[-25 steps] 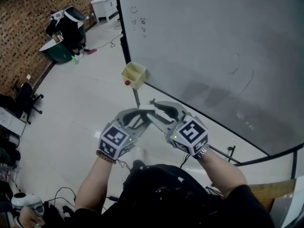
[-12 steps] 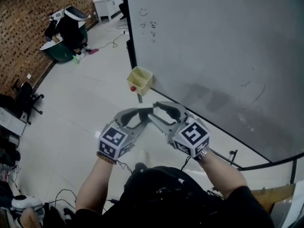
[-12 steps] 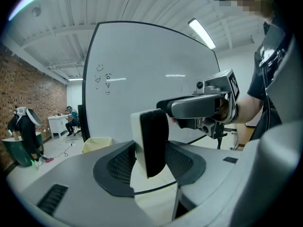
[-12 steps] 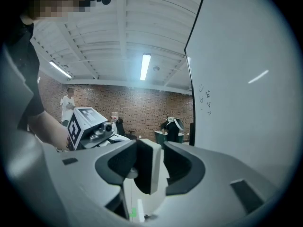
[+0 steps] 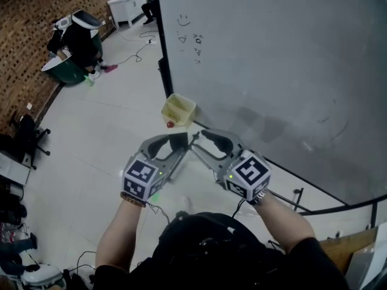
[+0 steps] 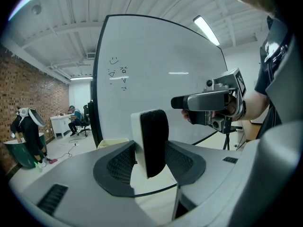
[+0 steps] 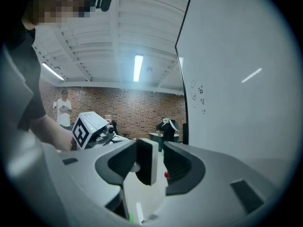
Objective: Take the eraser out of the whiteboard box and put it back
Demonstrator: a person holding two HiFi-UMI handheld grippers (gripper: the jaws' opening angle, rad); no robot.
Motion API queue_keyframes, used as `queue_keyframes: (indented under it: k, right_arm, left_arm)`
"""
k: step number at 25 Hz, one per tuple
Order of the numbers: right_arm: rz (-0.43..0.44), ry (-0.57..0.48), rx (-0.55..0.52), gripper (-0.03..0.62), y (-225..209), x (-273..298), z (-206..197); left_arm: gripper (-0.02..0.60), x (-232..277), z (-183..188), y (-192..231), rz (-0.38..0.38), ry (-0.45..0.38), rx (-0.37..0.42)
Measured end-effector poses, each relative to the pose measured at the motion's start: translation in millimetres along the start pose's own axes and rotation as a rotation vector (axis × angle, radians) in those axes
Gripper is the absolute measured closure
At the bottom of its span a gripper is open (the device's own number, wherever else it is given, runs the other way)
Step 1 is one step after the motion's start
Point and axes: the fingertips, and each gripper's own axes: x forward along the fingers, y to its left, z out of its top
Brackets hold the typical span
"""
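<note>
A white eraser with black felt (image 6: 151, 141) stands upright between my left gripper's (image 6: 151, 161) pads, which are shut on it. The same eraser (image 7: 147, 160) also sits inside my right gripper (image 7: 152, 167), whose jaws stand open with a gap on the right side. In the head view the left gripper (image 5: 175, 142) and right gripper (image 5: 202, 139) meet tip to tip just below the yellow whiteboard box (image 5: 178, 109). The box hangs at the whiteboard's (image 5: 272, 59) lower left corner, with a small red thing (image 5: 170, 124) under it.
The whiteboard's stand legs (image 5: 290, 198) run across the floor at the right. A green bin with dark bags (image 5: 69, 53), an office chair (image 5: 24, 135) and a white desk (image 5: 127, 5) stand at the far left. Cables (image 5: 142, 47) lie on the floor.
Both grippers have moved together towards the yellow box, which now sits closer above their tips. The eraser stays between them.
</note>
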Motion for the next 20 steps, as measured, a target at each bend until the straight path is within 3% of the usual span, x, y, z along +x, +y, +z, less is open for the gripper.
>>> queue_keyframes:
  k: [11, 20]
  right_arm:
    - [-0.104, 0.064, 0.030, 0.391, -38.1, 39.5, -11.2]
    - [-0.217, 0.077, 0.023, 0.504, -67.4, 59.0, -15.6]
  left_arm:
    - [0.394, 32.5, 9.1, 66.2, -0.007, 0.020, 0.047]
    - [0.394, 64.1, 19.3, 103.0, -0.029, 0.044, 0.145]
